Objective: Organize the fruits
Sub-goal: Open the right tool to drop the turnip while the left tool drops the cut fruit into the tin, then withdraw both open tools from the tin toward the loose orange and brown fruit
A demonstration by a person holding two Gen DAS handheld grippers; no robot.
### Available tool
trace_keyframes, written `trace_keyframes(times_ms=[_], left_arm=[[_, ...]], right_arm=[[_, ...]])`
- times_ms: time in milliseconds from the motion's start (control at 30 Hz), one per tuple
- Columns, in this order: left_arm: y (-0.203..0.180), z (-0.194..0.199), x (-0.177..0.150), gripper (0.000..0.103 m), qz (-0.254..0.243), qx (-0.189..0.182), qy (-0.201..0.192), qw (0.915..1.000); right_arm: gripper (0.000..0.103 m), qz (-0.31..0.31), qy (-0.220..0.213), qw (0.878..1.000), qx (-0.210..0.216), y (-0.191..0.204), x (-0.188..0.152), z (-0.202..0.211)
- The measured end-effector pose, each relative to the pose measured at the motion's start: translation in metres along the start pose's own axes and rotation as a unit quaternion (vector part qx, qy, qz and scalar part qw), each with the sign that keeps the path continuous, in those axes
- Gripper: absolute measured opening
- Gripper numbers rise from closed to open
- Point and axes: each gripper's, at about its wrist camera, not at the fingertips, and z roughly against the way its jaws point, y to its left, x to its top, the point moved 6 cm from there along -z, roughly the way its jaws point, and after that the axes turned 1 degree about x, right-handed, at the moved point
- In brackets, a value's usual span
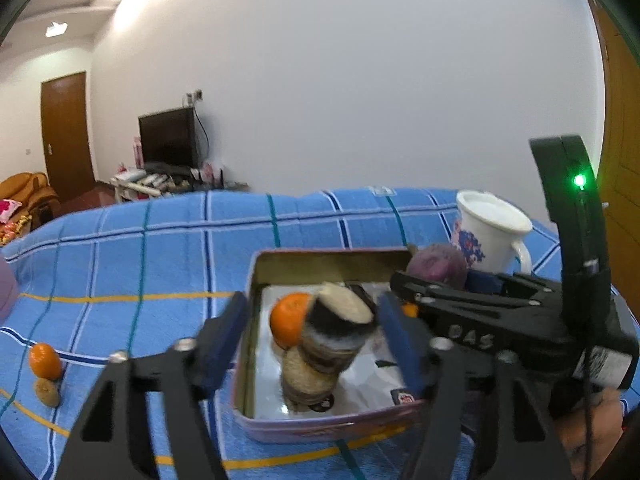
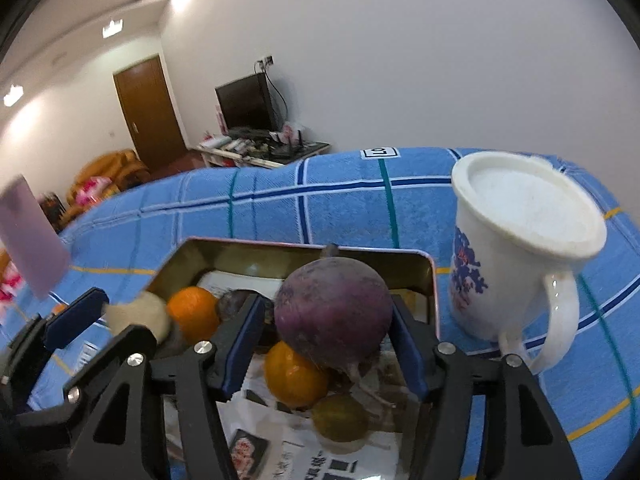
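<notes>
Purple fruit (image 2: 334, 312) sits between spread right gripper (image 2: 332, 344) pads over the tin (image 2: 434, 280); contact unclear. Left gripper (image 1: 316, 344) spread around blurred brown piece (image 1: 340, 320), mid-air, untouched. Right gripper body reads "DAS". Tin paper's print illegible.

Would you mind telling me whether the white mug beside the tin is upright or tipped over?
Upright: the white mug stands on its base on the blue cloth, rim upward.

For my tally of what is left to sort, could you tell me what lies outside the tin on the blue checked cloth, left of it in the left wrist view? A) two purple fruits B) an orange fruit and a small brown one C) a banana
B: an orange fruit and a small brown fruit lie together on the cloth, left of the tin.
</notes>
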Motion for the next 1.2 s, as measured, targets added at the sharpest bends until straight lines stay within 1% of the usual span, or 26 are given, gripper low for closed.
trace_keyframes(times_ms=[33,67,100,167,233,267,300,367,400,433,467,500,567,633,667,733,833,900,1000,1200], left_arm=[[0.001,0.004,0.002,0.093,0.000,0.004,-0.008,1.0000],[0.003,0.007,0.003,0.100,-0.001,0.009,-0.016,0.9998],[0.003,0.010,0.005,0.103,-0.003,0.016,-0.024,0.9996],[0.003,0.013,0.007,0.103,-0.008,0.017,-0.034,0.9992],[0.004,0.012,0.009,0.103,-0.008,0.016,-0.032,0.9993],[0.007,0.012,0.009,0.103,-0.006,0.021,-0.031,0.9993],[0.012,0.012,0.011,0.103,-0.001,0.030,-0.031,0.9991],[0.028,0.012,0.016,0.103,0.016,0.046,-0.034,0.9982],[0.038,0.013,0.018,0.103,0.028,0.054,-0.036,0.9975],[0.050,0.014,0.022,0.103,0.042,0.065,-0.039,0.9962],[0.061,0.016,0.024,0.103,0.054,0.080,-0.044,0.9944],[0.072,0.017,0.027,0.103,0.062,0.098,-0.048,0.9920],[0.091,0.019,0.031,0.103,0.070,0.139,-0.056,0.9862],[0.106,0.022,0.031,0.103,0.074,0.171,-0.062,0.9806],[0.112,0.023,0.030,0.103,0.075,0.185,-0.065,0.9776],[0.118,0.025,0.025,0.103,0.073,0.200,-0.070,0.9745],[0.115,0.020,0.016,0.103,0.058,0.197,-0.059,0.9768],[0.110,0.017,0.011,0.103,0.050,0.192,-0.055,0.9785],[0.105,0.016,0.006,0.103,0.040,0.190,-0.050,0.9797],[0.105,0.021,0.001,0.103,0.036,0.186,-0.040,0.9811]], right_arm=[[0.068,-0.013,-0.004,1.000,0.016,-0.001,0.001,0.002],[0.069,-0.026,-0.011,0.999,0.029,-0.003,0.001,0.005],[0.071,-0.035,-0.019,0.999,0.038,-0.005,0.002,0.009],[0.074,-0.044,-0.039,0.997,0.046,-0.006,0.004,0.018],[0.081,-0.045,-0.055,0.996,0.051,-0.004,0.006,0.024],[0.081,-0.046,-0.064,0.996,0.051,-0.003,0.007,0.027],[0.081,-0.046,-0.073,0.995,0.045,-0.001,0.009,0.031],[0.081,-0.046,-0.109,0.993,0.021,-0.005,0.014,0.045],[0.081,-0.048,-0.136,0.989,0.002,-0.008,0.016,0.055],[0.081,-0.050,-0.154,0.987,-0.012,-0.010,0.016,0.063],[0.081,-0.052,-0.179,0.982,-0.033,-0.013,0.017,0.072],[0.081,-0.052,-0.194,0.979,-0.045,-0.014,0.017,0.077],[0.081,-0.050,-0.216,0.973,-0.063,-0.016,0.017,0.088],[0.081,-0.044,-0.225,0.970,-0.074,-0.013,0.016,0.091],[0.081,-0.038,-0.230,0.969,-0.081,-0.011,0.016,0.092],[0.081,-0.024,-0.244,0.965,-0.094,-0.005,0.014,0.095],[0.081,-0.008,-0.257,0.961,-0.102,0.000,0.011,0.102],[0.081,-0.002,-0.260,0.960,-0.100,0.005,0.009,0.103],[0.081,0.004,-0.258,0.961,-0.100,0.009,0.006,0.103],[0.081,0.013,-0.255,0.960,-0.113,0.015,0.003,0.102]])
